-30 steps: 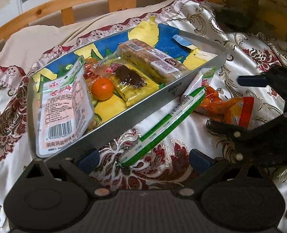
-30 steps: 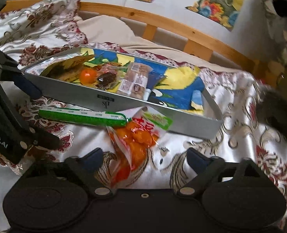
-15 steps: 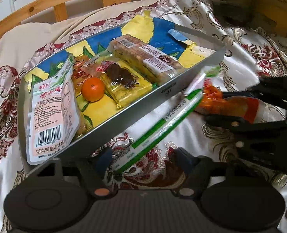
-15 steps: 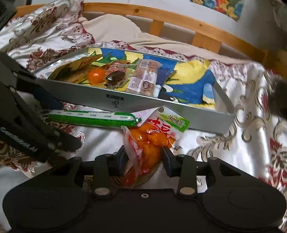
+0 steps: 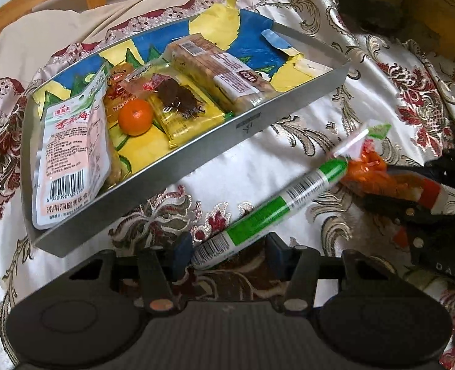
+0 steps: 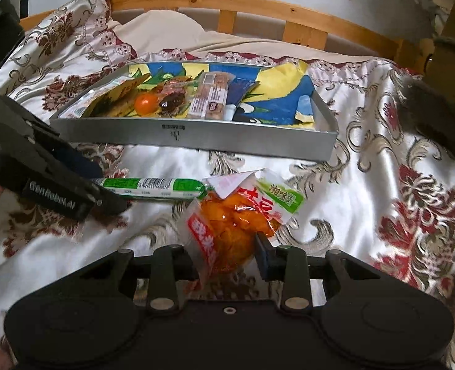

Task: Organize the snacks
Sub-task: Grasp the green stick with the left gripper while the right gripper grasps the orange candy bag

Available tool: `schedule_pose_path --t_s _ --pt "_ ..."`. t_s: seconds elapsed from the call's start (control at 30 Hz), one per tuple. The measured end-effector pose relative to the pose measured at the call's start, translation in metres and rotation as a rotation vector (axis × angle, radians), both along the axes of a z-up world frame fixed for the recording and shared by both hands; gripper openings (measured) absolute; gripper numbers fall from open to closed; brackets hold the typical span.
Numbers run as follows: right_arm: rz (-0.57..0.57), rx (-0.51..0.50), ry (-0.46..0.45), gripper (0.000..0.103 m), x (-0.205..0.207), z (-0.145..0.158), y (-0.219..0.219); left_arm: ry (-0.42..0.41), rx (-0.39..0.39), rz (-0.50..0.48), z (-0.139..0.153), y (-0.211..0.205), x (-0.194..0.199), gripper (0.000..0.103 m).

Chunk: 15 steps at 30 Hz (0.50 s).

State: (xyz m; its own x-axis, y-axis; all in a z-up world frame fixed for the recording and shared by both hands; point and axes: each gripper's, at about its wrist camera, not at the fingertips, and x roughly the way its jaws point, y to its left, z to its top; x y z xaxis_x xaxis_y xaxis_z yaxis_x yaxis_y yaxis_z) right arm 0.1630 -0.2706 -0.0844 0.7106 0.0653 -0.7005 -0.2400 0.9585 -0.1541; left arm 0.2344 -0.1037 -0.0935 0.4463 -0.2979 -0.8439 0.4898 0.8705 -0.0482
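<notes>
A grey metal tray [image 5: 196, 151] [image 6: 258, 141] sits on the bed and holds several snacks: a pink-white packet [image 5: 70, 160], a small orange [image 5: 135, 117], a yellow packet [image 5: 187, 108] and a long biscuit pack [image 5: 224, 71]. My left gripper [image 5: 224, 251] is shut on the near end of a green-and-white sausage stick [image 5: 276, 203] [image 6: 153, 186]. My right gripper [image 6: 227, 256] is shut on an orange snack bag [image 6: 233, 225] [image 5: 381, 175], which lies just right of the sausage tip.
The floral satin bedspread [image 6: 381, 200] covers the bed around the tray. A wooden headboard rail [image 6: 258, 9] runs behind. The tray's right half [image 6: 282, 98] shows only its blue and yellow lining.
Both grippers have closed, the left on the sausage stick and the right on the orange bag. Both items have drawn back from the tray's front wall towards me.
</notes>
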Motion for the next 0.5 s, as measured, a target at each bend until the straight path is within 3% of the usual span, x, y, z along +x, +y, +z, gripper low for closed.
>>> schedule_pose_path --t_s 0.17,0.23,0.33,0.5 --pt "-0.007 -0.005 -0.011 0.037 -0.003 -0.001 -0.001 -0.033 0.013 -0.035 0.001 -0.005 -0.002 0.067" --pt "-0.005 -0.024 -0.025 0.044 -0.002 -0.003 0.000 -0.050 0.019 -0.052 0.001 -0.010 -0.001 0.073" --pt "-0.007 -0.036 -0.037 0.054 0.002 -0.007 -0.001 -0.060 0.016 -0.084 0.000 -0.017 0.006 0.075" --pt "0.001 -0.066 -0.052 0.058 0.006 -0.014 0.000 -0.065 0.049 -0.143 -0.006 -0.031 0.012 0.075"
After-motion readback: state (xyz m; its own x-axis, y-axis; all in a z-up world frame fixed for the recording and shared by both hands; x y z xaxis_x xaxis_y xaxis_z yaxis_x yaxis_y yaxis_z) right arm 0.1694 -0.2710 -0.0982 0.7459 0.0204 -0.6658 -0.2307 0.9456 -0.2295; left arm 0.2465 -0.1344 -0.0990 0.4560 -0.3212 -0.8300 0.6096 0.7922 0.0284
